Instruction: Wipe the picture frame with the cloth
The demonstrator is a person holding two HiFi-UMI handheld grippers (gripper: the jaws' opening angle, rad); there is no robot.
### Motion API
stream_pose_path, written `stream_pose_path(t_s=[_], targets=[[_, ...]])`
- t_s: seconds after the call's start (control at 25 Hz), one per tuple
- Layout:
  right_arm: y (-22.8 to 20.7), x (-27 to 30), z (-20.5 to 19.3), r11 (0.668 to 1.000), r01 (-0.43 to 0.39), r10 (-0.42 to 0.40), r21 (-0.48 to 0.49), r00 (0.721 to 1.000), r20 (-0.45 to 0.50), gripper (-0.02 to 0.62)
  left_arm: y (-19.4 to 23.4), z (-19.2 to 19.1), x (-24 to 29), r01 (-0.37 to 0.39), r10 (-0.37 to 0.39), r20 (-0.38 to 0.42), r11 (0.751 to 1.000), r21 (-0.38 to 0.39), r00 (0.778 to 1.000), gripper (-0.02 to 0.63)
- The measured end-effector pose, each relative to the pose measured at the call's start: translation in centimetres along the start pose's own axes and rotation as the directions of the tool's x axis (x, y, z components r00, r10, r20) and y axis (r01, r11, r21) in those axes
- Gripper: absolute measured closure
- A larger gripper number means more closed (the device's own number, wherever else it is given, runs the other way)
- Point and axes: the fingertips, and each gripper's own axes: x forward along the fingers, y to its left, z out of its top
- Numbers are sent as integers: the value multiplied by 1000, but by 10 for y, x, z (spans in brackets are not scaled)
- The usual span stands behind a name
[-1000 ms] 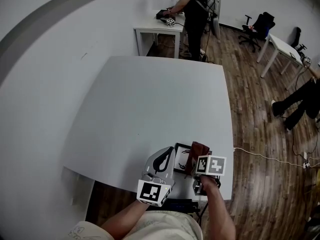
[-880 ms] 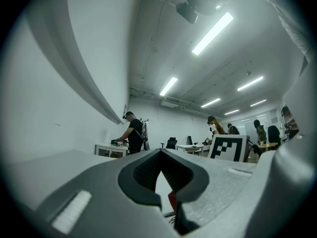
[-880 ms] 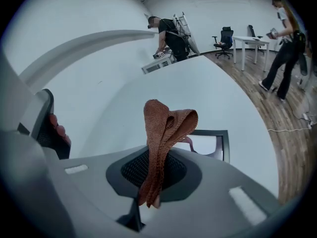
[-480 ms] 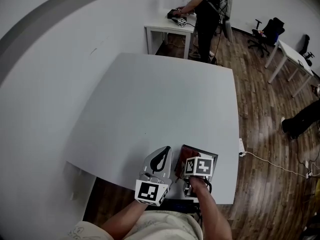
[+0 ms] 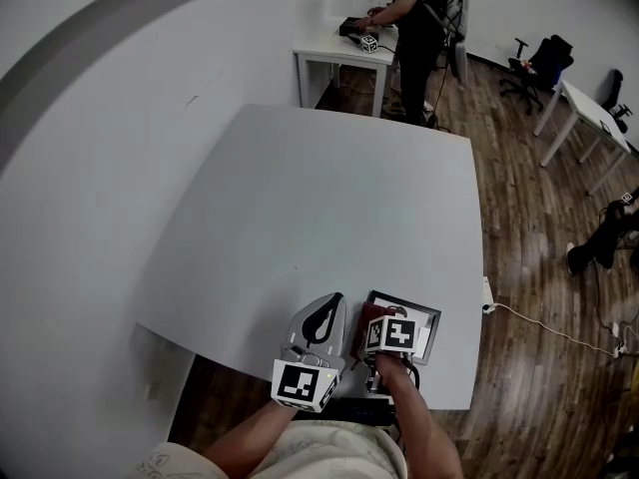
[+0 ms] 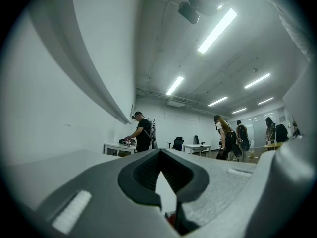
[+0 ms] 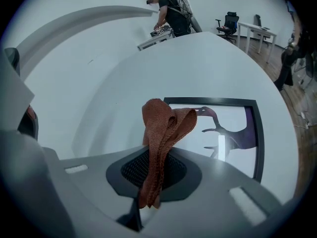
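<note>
Only the right gripper view shows the right gripper's (image 7: pixel 147 201) jaws clamped on the rust cloth (image 7: pixel 163 128). Head view places the picture frame (image 5: pixel 423 315) flat at the tabletop's (image 5: pixel 329 198) near edge. The left gripper's (image 6: pixel 167 208) jaws meet, empty.

left gripper (image 5: pixel 329 305): grey shell, black jaws | cubes (image 5: pixel 303 384): black-white square markers

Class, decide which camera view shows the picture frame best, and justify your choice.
The right gripper view: the picture frame lies flat, its black border and print visible, only partly covered by the cloth in the right gripper. The head view shows just a small part beside that gripper; the left gripper view shows none.
</note>
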Motion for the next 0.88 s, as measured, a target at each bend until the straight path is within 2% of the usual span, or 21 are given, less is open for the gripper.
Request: stream_pose_path(t_s=[0.4,0.56,0.88], targets=[[-6,-1,0,1000,12,-12,6,1000,6,535,-6,-2,9,26,-26,-1,1000,-6,1000,606],[-16,-4,-2,999,23,-23,23,1000,10,535,-10,-5,10,39,-39,-22,999,-2,999,604],[-41,-15,-5,997,52,-54,65,998,25,535,-18,-2,16,63,-63,-1,998,0,998,604]])
